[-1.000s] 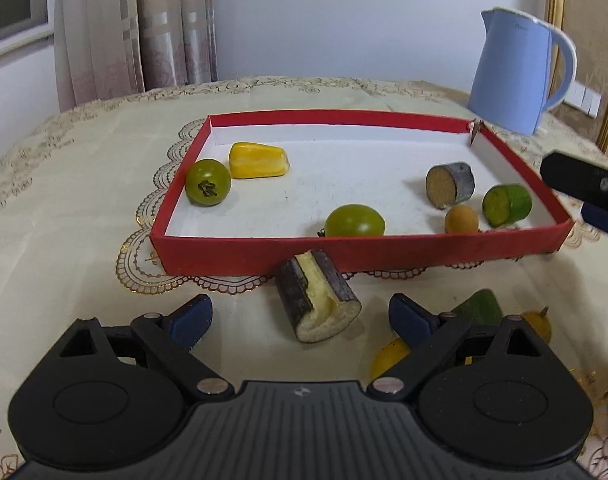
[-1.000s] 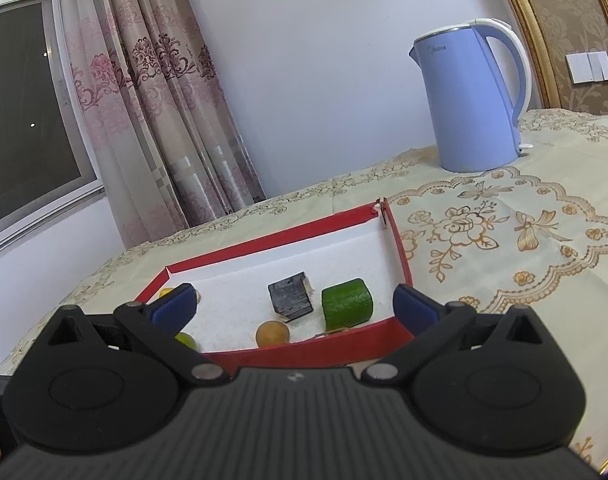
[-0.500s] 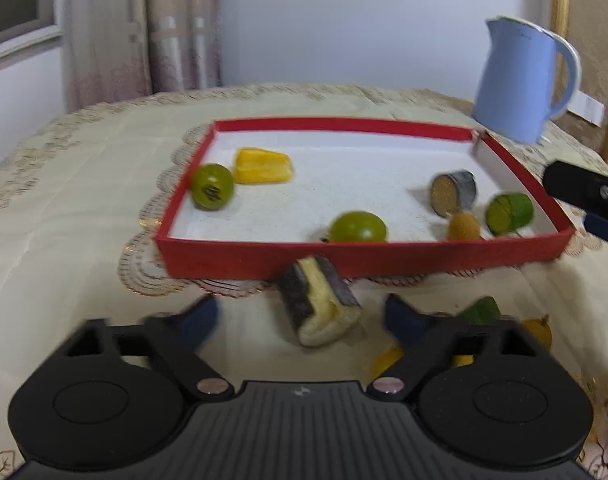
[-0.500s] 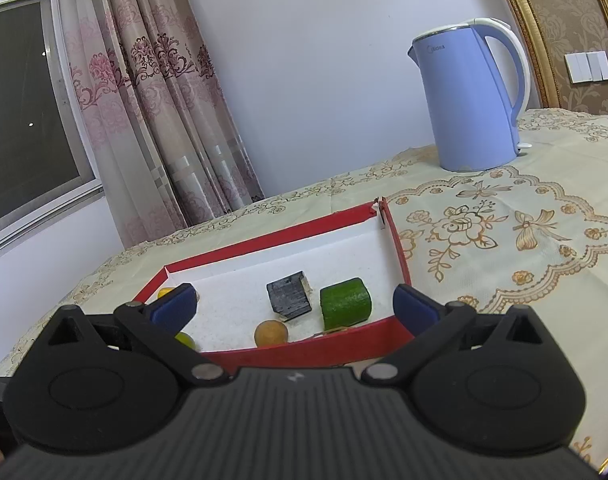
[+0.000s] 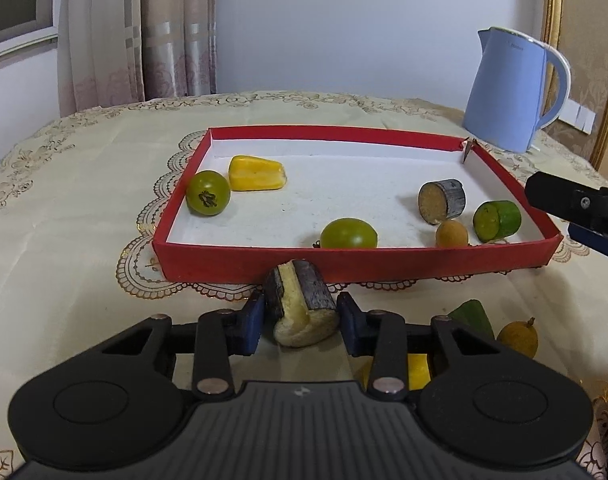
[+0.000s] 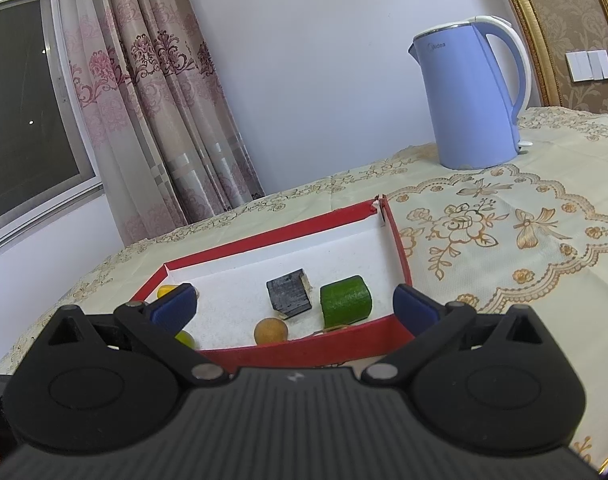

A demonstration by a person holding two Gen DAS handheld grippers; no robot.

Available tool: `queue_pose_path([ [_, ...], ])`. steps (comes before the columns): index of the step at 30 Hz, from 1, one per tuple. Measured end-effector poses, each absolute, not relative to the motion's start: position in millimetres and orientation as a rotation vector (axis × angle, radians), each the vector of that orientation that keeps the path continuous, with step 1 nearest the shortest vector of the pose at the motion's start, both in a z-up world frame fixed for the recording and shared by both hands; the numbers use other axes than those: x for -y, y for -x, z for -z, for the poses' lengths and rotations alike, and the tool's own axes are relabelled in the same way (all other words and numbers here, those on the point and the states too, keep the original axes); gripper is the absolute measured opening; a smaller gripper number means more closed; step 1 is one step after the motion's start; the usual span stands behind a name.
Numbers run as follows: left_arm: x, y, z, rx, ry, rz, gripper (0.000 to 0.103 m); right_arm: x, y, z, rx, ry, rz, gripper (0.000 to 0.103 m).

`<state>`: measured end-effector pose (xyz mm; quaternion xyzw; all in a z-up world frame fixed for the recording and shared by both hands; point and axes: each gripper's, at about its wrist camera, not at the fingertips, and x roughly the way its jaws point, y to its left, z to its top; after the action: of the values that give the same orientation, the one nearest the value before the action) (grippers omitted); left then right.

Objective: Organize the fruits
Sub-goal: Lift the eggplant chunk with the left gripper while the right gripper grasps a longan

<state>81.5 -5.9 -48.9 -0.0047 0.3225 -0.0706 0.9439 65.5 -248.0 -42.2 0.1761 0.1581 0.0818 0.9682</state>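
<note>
My left tongs (image 5: 299,320) have just narrowed from wide onto the sugarcane piece (image 5: 301,308), pads touching both sides, at the near wall of the red tray (image 5: 384,268). Next, I judge, comes lifting it in. My right tongs (image 6: 291,304) hang wide, empty.

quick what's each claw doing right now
Left claw: closed around the banana piece, though firm contact cannot be told.
Right claw: open, holding nothing.
</note>
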Motion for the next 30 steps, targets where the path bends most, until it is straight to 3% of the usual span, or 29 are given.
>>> queue_pose_path([
  [11, -28, -70, 49, -0.639, 0.046, 0.141, 0.036, 246, -66, 42, -0.33, -0.32, -0.179, 0.103],
  [18, -38, -66, 51, -0.62, 0.056, 0.141, 0.036, 240, -38, 43, -0.394, -0.13, -0.248, 0.09],
  [25, -40, -66, 52, -0.617, 0.072, 0.146, 0.036, 226, -25, 51, -0.459, 0.018, -0.304, 0.064],
  [30, -40, -66, 52, -0.616, 0.069, 0.145, 0.036, 217, -28, 54, -0.499, 0.057, -0.336, 0.062],
])
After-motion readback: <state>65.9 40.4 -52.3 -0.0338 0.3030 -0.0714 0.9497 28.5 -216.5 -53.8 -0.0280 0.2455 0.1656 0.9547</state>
